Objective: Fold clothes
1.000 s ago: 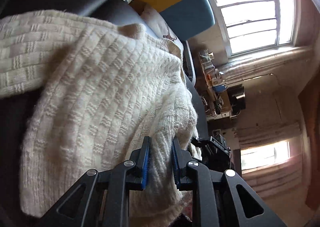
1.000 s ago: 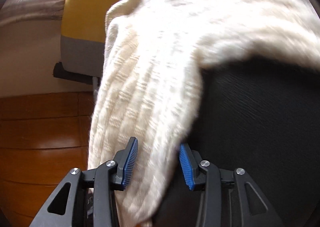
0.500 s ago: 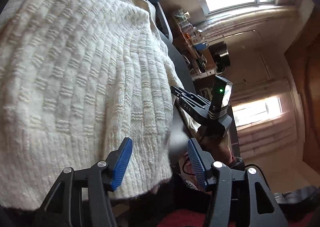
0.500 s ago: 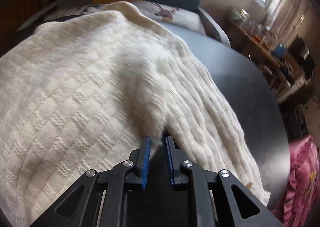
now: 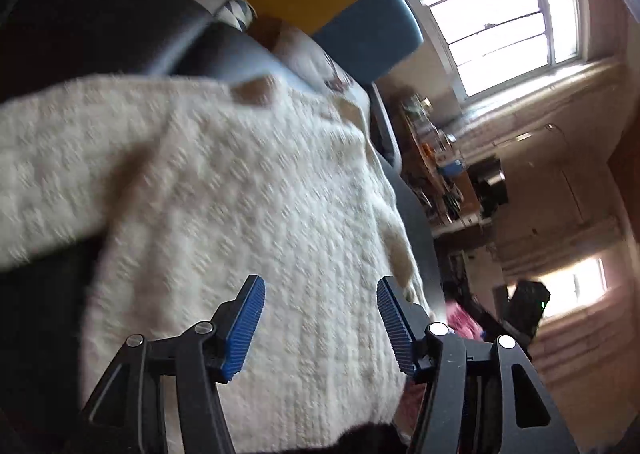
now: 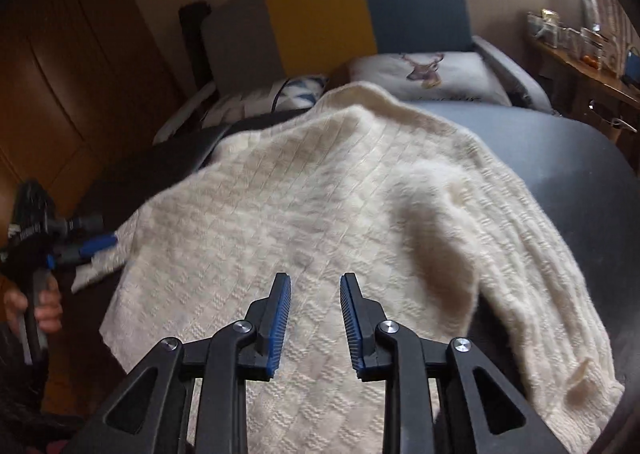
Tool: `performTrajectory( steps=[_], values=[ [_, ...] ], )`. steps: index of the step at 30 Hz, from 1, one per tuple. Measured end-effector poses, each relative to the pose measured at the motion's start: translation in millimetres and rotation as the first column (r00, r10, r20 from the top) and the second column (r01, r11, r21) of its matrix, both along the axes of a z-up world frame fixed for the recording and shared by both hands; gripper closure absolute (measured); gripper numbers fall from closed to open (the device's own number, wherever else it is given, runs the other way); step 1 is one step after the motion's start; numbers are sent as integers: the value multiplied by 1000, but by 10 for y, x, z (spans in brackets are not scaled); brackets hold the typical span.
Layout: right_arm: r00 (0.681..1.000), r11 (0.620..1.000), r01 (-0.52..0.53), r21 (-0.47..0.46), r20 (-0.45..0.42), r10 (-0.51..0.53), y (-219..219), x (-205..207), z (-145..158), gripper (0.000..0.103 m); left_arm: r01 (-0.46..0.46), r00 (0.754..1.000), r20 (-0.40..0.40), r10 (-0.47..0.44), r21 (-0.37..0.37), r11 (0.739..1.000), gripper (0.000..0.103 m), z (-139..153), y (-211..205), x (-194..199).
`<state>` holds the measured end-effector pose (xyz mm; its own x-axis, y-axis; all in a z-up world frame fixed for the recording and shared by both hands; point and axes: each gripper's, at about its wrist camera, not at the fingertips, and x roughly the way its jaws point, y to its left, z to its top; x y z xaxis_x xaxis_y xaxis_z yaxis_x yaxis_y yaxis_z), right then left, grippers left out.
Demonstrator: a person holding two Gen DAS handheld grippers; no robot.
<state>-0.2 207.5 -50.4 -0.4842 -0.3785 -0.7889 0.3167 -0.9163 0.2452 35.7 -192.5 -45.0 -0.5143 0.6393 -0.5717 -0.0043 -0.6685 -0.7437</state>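
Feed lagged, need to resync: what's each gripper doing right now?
Left gripper: jaws opening, holding nothing, above the sweater.
Right gripper: jaws opening, nothing between them, over the sweater.

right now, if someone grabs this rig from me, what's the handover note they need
Left gripper: jaws opening, nothing between the pads, above the sweater's edge.
Right gripper: jaws opening, empty, over the sweater's middle.
Cream knit sweater: spread on the dark table, one sleeve lying down its side, with a raised bunch beside that sleeve.
Done: sweater laid out, both grippers let go.
Left: flatten the bunch, fold the sleeves in, then fold the body.
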Motion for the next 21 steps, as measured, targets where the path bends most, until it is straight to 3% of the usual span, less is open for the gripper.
performTrajectory(
  steps=[2, 4, 8, 11, 16, 20, 21],
  values=[
    [995, 999, -25, 38, 93, 21, -154, -147, -260, 77, -79, 996, -55, 72, -133, 988, 39, 199, -183, -180],
    [983, 996, -40, 75, 184, 25, -246, -261, -515, 77, -138, 986, -133, 104, -278, 951, 32, 415, -310, -382],
    [982, 997, -74, 33, 178, 67, -275, -374, -443, 77, -110, 977, -213, 0, -506, 855, 26, 560, -211, -980],
    [986, 997, -77, -4, 149, 77, -245, -593, -257, 77, 3, 983, -152, -106, -560, 828, 24, 392, 3, -1509],
    [995, 995, -27, -100, 88, 36, -70, -1230, 86, 74, 174, 978, 3, -207, -552, 815, 24, -49, 429, -2290],
    [997, 997, 64, -34, 52, -62, 90, -1760, 204, 73, 245, 969, 113, -218, -504, 828, 24, -367, 597, -2634],
    [995, 996, 85, 1, 53, -85, 119, -1876, 178, 73, 249, 968, 110, -225, -494, 833, 26, -397, 607, -2661]
  ],
)
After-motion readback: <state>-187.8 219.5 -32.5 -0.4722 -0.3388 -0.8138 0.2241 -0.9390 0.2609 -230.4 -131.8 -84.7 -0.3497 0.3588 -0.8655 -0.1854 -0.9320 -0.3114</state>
